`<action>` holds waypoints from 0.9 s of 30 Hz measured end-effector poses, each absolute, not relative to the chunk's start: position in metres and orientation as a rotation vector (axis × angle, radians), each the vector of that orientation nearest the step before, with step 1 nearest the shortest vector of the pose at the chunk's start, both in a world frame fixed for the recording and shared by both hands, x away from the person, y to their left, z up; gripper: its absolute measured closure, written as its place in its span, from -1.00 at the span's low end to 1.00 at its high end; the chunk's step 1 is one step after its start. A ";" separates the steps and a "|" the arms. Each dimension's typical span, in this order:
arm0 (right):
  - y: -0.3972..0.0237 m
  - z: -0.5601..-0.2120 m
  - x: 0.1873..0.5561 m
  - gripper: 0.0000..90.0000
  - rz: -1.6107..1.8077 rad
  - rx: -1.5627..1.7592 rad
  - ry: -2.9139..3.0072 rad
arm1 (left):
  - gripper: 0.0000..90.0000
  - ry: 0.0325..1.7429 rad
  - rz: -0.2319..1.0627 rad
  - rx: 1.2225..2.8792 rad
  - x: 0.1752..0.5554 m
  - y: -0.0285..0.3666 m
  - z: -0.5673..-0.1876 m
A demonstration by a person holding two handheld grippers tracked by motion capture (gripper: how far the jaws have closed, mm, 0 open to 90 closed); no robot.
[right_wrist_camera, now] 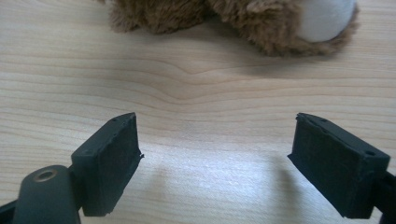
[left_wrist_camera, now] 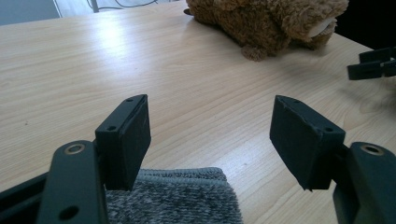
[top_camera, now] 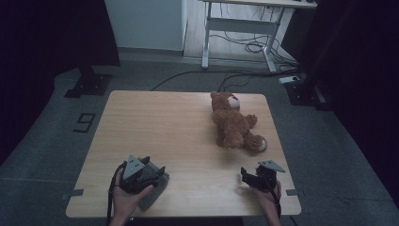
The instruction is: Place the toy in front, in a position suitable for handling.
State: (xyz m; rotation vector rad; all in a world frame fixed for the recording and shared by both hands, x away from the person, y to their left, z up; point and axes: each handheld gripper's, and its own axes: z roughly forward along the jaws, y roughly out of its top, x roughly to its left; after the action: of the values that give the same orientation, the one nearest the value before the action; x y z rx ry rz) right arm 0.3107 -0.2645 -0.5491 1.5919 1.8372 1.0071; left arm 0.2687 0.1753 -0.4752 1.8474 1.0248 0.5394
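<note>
A brown teddy bear (top_camera: 234, 123) lies on its back at the right rear of the wooden table (top_camera: 164, 127), one white-soled foot toward me. A grey knitted cloth (top_camera: 155, 188) lies at the front left, partly under my left gripper (top_camera: 157, 170), which is open above it with nothing between its pads. In the left gripper view the cloth (left_wrist_camera: 173, 196) sits below the wide jaws and the bear (left_wrist_camera: 271, 21) is far ahead. My right gripper (top_camera: 245, 175) rests open at the front right, short of the bear's foot (right_wrist_camera: 327, 18), empty.
A white desk frame (top_camera: 244, 28) with trailing cables stands on the floor beyond the table. Black stands flank the table at left (top_camera: 89, 82) and right (top_camera: 306, 89). Bare wood spans the table's middle and left rear.
</note>
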 end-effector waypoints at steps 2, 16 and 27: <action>-0.266 -0.549 0.309 -0.65 1.015 1.587 1.837 | -0.35 1.028 0.536 1.861 0.268 0.175 -0.477; -0.267 -0.531 0.300 -0.63 1.134 1.580 1.817 | -0.35 0.975 0.509 1.857 0.265 0.162 -0.468; -0.266 -0.519 0.311 -0.64 1.183 1.565 1.823 | -0.42 0.917 0.458 1.892 0.296 0.135 -0.463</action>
State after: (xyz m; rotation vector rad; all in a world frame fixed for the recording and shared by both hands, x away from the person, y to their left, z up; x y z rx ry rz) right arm 0.3111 -0.2661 -0.5194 1.5652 1.8226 1.1829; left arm 0.2961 0.1346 -0.4626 1.8921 0.9175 0.4580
